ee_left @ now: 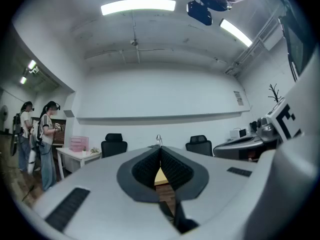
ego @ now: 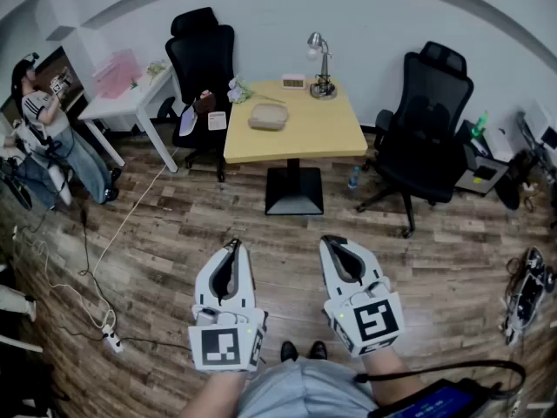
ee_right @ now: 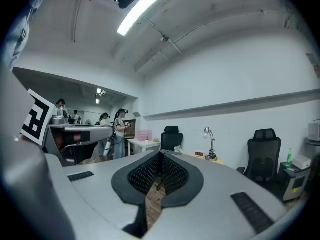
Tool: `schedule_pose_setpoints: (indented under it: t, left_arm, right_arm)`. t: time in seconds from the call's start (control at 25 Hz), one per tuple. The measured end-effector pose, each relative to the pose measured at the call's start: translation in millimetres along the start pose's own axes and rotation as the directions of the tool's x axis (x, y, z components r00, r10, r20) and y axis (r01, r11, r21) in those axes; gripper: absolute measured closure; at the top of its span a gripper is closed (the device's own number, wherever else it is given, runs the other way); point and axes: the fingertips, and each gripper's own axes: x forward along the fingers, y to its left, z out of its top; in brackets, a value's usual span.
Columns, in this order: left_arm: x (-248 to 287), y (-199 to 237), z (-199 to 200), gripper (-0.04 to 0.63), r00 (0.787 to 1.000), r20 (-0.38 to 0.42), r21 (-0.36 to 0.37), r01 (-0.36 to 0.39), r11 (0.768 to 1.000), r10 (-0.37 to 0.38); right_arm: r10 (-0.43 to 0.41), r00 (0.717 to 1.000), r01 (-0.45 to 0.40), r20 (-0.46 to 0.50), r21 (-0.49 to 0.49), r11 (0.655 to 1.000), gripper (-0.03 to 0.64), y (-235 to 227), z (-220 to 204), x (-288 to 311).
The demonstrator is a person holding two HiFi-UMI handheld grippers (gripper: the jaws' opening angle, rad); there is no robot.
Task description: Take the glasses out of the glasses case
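Both the left tongs (ego: 231, 249) and right tongs (ego: 335, 244) are closed and empty, well short of the glasses case (ego: 268, 117) on the far desk (ego: 322, 138); arriving shut could shove it.

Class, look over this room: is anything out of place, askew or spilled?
Nothing looks spilled. A bottle stands on the floor beside the table, an odd spot for it, and a power strip lies loose on the floor at left, a possible trip hazard.
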Motion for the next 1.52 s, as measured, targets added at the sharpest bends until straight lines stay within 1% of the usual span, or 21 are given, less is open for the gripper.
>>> schedule_pose_setpoints:
  t: [0.36,0.44,0.52,0.56,0.6,0.64,0.92,1.12,1.28,1.52]
  left_arm:
    - [2.1,4.6,-0.1,0.589,1.0,0.0,-0.001,0.004,1.0,-0.004]
    - [1.6,6.5,-0.1,0.589,1.0,0.0,0.0,0.007,1.0,-0.007]
    - [0.1,9.5,0.0,0.589,1.0,0.001,0.001,0.009,1.0,-0.009]
    - [-0.9,11.5,-0.2,0.589,1.0,0.002,0.001,0.009,1.0,-0.009]
    - [-1.9,13.7,-0.7,0.589,1.0,0.002,0.001,0.009,1.0,-0.009]
    - [-2.5,16.0,-1.2,0.589,1.0,0.001,0.001,0.009,1.0,-0.009]
    - [-7.7,27.8,-3.7,0.589,0.999,0.012,0.009,0.035,0.999,-0.036]
    - [-4.8,35.8,-14.2,0.589,0.999,-0.005,0.0,0.043,0.999,-0.043]
    - [8.5,35.8,-24.3,0.589,0.998,-0.024,-0.005,0.057,0.998,-0.057]
    - [45.6,37.4,-43.4,0.589,0.996,-0.067,-0.006,0.065,0.998,-0.066]
  right_arm:
    - [-0.005,1.0,0.005,0.0,-0.008,1.0,0.603,0.0,0.2,4.5]
    - [-0.015,1.0,0.016,0.018,-0.007,1.0,0.603,0.6,3.2,3.7]
    - [-0.039,0.997,0.04,0.064,-0.007,0.999,0.6,-0.7,11.4,0.7]
    - [-0.048,0.996,0.049,0.081,-0.008,0.999,0.543,-1.1,15.0,-0.1]
    - [-0.052,0.995,0.053,0.088,-0.01,0.999,0.413,-1.0,17.1,0.3]
    - [-0.055,0.994,0.057,0.089,-0.014,0.998,0.364,-1.0,18.2,1.5]
    - [-0.099,0.991,0.102,0.095,-0.024,0.994,0.364,6.7,15.3,4.4]
    - [-0.113,0.99,0.115,0.087,-0.024,0.993,0.365,9.7,9.2,9.1]
    - [-0.132,0.988,0.134,0.08,-0.023,0.991,0.367,-0.1,6.5,17.3]
    - [-0.147,0.987,0.147,0.063,-0.006,0.989,0.368,-28.8,-5.6,45.9]
